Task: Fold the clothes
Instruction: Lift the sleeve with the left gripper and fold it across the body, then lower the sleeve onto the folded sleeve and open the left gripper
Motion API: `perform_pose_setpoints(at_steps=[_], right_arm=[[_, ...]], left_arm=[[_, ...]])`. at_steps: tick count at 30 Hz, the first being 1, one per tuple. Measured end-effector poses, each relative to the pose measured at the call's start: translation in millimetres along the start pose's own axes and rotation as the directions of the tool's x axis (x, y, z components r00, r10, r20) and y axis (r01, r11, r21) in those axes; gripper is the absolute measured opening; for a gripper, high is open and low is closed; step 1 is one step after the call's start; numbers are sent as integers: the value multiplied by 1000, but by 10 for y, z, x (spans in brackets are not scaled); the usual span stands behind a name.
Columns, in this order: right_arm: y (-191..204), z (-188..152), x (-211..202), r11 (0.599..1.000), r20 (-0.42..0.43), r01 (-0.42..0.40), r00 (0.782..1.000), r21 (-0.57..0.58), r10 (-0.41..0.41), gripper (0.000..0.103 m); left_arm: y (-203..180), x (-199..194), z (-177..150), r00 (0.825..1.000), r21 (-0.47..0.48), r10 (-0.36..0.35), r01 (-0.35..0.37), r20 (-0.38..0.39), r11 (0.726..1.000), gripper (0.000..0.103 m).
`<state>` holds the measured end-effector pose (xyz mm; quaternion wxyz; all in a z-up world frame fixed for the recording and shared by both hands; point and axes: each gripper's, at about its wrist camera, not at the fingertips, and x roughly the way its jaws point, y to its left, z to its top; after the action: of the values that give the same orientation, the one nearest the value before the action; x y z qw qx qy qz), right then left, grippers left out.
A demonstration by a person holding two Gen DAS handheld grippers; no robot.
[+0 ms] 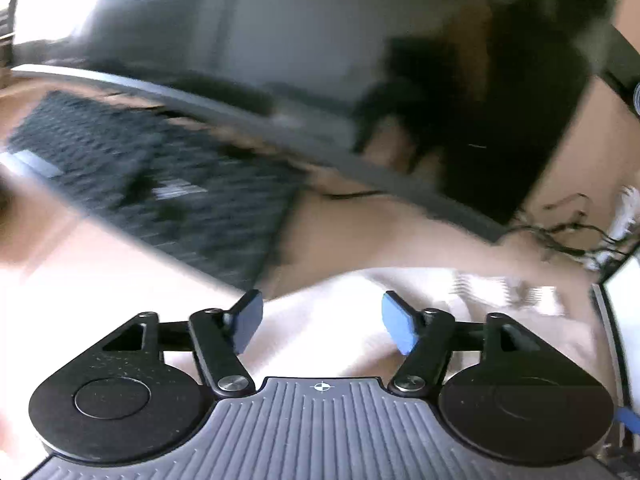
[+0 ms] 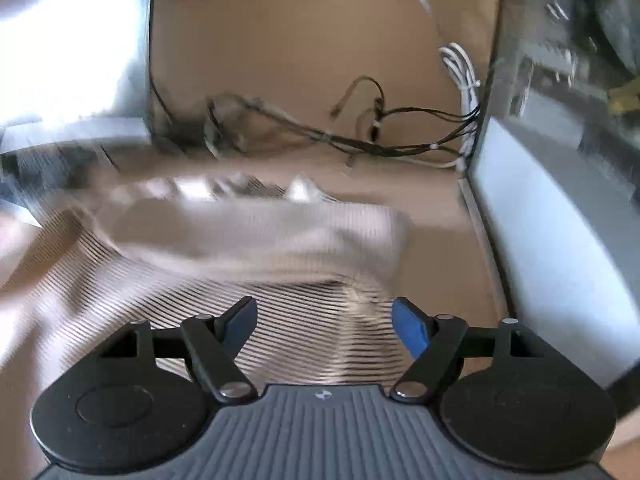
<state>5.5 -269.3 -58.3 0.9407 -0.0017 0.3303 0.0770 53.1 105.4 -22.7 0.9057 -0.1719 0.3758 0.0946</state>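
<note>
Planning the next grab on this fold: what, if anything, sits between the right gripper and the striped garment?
Nothing visible does. The right gripper is open with the striped garment lying directly below and ahead of its fingers. The cables lie farther back on the table, beyond the cloth.

The left gripper, black-armed with blue pads on its two fingers, points downward with its jaws standing wide apart and nothing pressed between the pads. The right gripper, of the same build, also tilts downward, jaws spread, pads gripping nothing.
</note>
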Motion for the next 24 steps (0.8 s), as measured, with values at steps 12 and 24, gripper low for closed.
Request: perform_pose_setpoints(at_steps=[12, 24], right_arm=[[34, 336, -266, 499, 240, -676, 694, 543, 679, 91], [715, 532, -406, 730, 12, -563, 795, 388, 607, 94]], left_arm=[[1087, -334, -455, 986, -254, 120, -147, -119, 956, 71], [751, -69, -487, 979, -126, 187, -196, -84, 972, 12]])
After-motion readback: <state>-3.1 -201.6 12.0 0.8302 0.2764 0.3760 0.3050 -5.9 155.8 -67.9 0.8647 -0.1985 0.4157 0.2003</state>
